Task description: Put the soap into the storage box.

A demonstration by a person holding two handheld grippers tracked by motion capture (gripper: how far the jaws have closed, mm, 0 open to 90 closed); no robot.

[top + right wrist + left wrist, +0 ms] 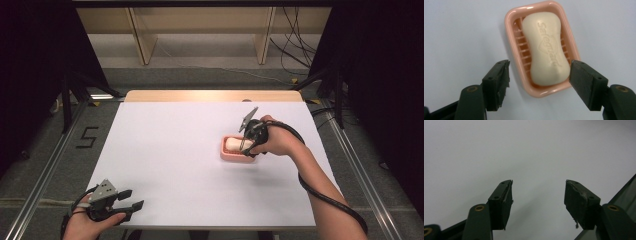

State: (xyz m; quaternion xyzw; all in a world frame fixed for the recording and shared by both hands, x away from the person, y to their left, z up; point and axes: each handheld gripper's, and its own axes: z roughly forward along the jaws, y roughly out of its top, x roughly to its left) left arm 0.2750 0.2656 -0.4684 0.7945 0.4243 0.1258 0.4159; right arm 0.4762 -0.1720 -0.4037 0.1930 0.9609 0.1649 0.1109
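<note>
Right now your right gripper [539, 72] hangs over the near end of the pink soap dish [510, 57], jaws spread wide and holding nothing. If you mean to lift the soap bar [545, 47], watch the spacing — one jaw sits over the dish's outer rim, so closing as you are could pinch dish and soap together, or skid the light dish across the white table [165, 165]. The bar likely handles slick and rounded; a grip at its end may squirt it out. It is cream, waisted in the middle, with raised lettering, lying lengthwise on the dish's slatted floor, on the table's right half. Your left gripper [131, 199] rests at the near left corner, jaws apart and empty.
</note>
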